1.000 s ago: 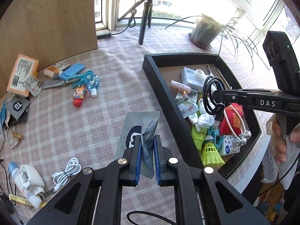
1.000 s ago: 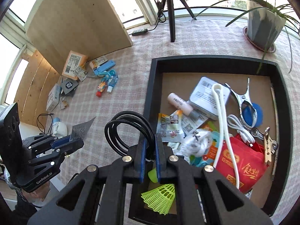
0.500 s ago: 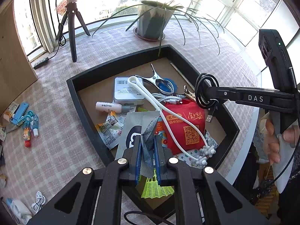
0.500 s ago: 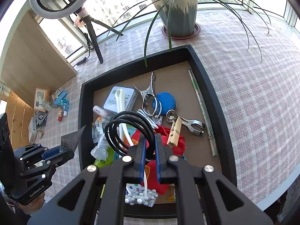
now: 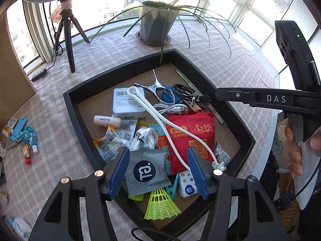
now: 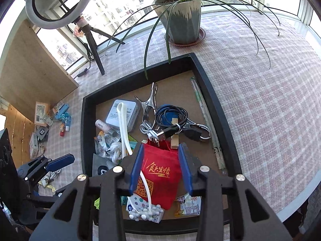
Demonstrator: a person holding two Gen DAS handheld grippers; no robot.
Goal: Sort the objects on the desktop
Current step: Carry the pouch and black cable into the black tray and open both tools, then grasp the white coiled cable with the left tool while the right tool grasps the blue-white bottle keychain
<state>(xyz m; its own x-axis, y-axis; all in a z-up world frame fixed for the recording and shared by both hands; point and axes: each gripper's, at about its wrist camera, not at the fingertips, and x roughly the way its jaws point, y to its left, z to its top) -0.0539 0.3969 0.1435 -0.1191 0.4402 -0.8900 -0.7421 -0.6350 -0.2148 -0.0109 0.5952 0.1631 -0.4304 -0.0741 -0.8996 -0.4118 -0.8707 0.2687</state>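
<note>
A black tray (image 5: 72, 108) (image 6: 202, 80) on the checked tablecloth holds many small items. My left gripper (image 5: 158, 170) is open above the tray's near corner; a grey sachet (image 5: 146, 170) lies loose between its fingers on the pile. My right gripper (image 6: 161, 168) is open above a red bag (image 6: 160, 172) (image 5: 190, 132). A coiled black cable (image 6: 172, 118) (image 5: 182, 90) lies in the tray beyond it, on a blue disc and a metal clip.
A potted plant (image 6: 180, 20) stands behind the tray, a tripod (image 5: 68, 40) with ring light at the back left. Loose items (image 5: 22, 130) lie on the cloth left of the tray: blue clips, packets, a small figure. A wooden board (image 6: 30, 70) stands at left.
Both grippers opened. The left let the grey sachet drop onto the pile; the right let the black cable go into the tray. Both views swung over the tray.
</note>
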